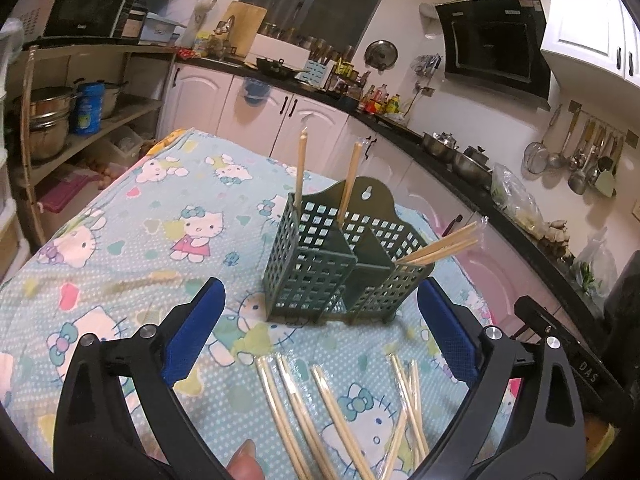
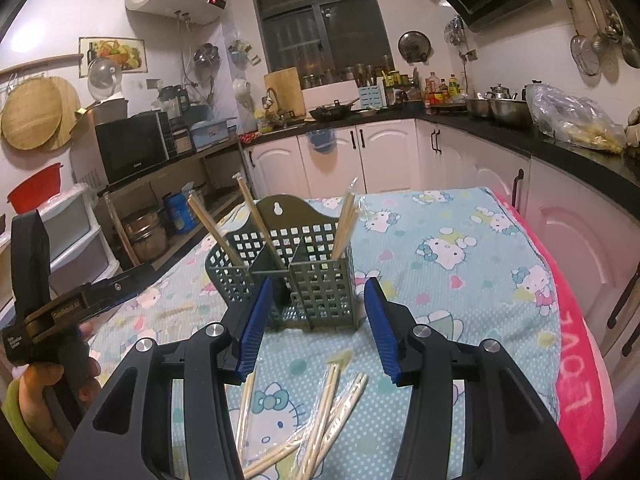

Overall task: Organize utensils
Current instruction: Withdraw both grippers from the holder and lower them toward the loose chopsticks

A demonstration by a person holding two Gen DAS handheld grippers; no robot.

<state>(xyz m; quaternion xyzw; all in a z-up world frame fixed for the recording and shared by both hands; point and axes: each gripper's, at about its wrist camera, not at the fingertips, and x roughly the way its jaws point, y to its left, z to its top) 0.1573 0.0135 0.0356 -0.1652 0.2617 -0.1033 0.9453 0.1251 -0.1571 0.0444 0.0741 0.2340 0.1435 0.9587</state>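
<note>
**Utensil holder part-filled; both claws released**

Green utensil holder (image 1: 344, 256) is standing upright on the tabletop (image 1: 132, 220), three compartments. Two chopsticks (image 1: 299, 168) are leaning in one end compartment, a bundle (image 1: 440, 246) is tilting out of the other end; middle contents cannot be told. Loose chopsticks (image 1: 320, 412) are lying near the holder. Left claw (image 1: 320, 328) and right claw (image 2: 318, 328) are both hanging released, gripping nothing.

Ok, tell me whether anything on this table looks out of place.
Yes: several wrapped chopsticks lie scattered and crossed on the tablecloth in front of the green holder, instead of standing in it. A few already stand in its compartments, leaning at different angles. Nothing looks spilled or broken.
</note>
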